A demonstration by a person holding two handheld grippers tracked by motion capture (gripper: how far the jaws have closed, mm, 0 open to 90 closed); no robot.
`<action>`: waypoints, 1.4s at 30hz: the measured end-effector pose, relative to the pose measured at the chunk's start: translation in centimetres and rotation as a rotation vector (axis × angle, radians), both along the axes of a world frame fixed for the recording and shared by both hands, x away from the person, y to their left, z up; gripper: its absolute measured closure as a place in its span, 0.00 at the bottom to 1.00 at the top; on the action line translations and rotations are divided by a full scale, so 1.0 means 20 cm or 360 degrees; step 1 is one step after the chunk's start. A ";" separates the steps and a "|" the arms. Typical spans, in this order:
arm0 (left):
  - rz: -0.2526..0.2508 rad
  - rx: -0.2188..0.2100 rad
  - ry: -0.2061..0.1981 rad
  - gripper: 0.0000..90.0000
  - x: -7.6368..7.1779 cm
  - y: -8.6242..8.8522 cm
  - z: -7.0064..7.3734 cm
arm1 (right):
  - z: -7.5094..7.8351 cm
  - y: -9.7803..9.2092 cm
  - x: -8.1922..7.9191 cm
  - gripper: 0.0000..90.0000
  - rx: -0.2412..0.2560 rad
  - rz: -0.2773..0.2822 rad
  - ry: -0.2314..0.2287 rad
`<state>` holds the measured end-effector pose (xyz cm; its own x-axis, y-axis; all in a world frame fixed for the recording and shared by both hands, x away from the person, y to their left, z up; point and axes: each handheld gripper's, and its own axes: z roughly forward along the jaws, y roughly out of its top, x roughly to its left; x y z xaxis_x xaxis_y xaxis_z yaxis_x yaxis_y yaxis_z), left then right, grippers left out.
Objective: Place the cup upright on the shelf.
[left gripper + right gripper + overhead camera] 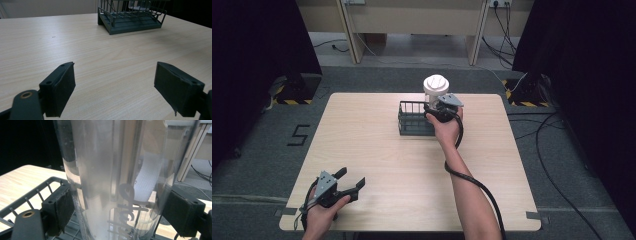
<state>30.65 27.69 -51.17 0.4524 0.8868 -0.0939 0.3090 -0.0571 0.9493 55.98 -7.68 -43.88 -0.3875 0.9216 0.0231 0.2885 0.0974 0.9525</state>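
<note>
1. High view: right gripper (432,111) at the far middle of the light wood-grain table (377,150), up against a clear plastic tumbler (435,92) with a white ribbed lid (436,83); tumbler upright at the right end of a dark wire rack (414,119).
2. Same view: left gripper (351,182) near the front left corner, well apart from rack and tumbler; jaws spread, nothing between them, grey three-cornered plate on top.
3. Black cable (472,182) looping from the right gripper back along the forearm (thick, glossy).
4. Right gripper view adds what the high view lacks: tumbler wall (112,177) close up, transparent and cylindrical, frosted script lettering low on it, white strip visible through the plastic.
5. Same view: right gripper (115,207) with both black padded jaws pressed on opposite sides of the tumbler, clamped on it; thin wire bars of the rack (32,195) at lower left, tumbler base inside the rack frame (exact contact with the rack floor hard to tell).
6. Left gripper view: left gripper (115,87) with jaws wide apart, blocky with matte pads, bare tabletop (75,45) between; rack (132,21) far off, solid dark base with a wire cage above, tumbler bottom faintly visible inside.
7. Lid visible from above, cropped out of the right gripper view.
</note>
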 end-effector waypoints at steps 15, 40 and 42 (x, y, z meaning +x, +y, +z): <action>-0.0001 0.0000 0.0000 0.18 0.00 0.00 0.00 | -0.05 0.02 0.00 0.20 -0.0028 -0.0001 0.0024; -0.0004 0.0010 -0.0001 0.18 0.00 0.00 0.00 | -0.04 -0.02 -0.07 0.17 -0.0026 0.0026 0.0026; -0.0003 0.0007 -0.0001 0.18 0.00 0.00 0.00 | -0.03 -0.02 -0.09 0.17 -0.0018 0.0030 0.0022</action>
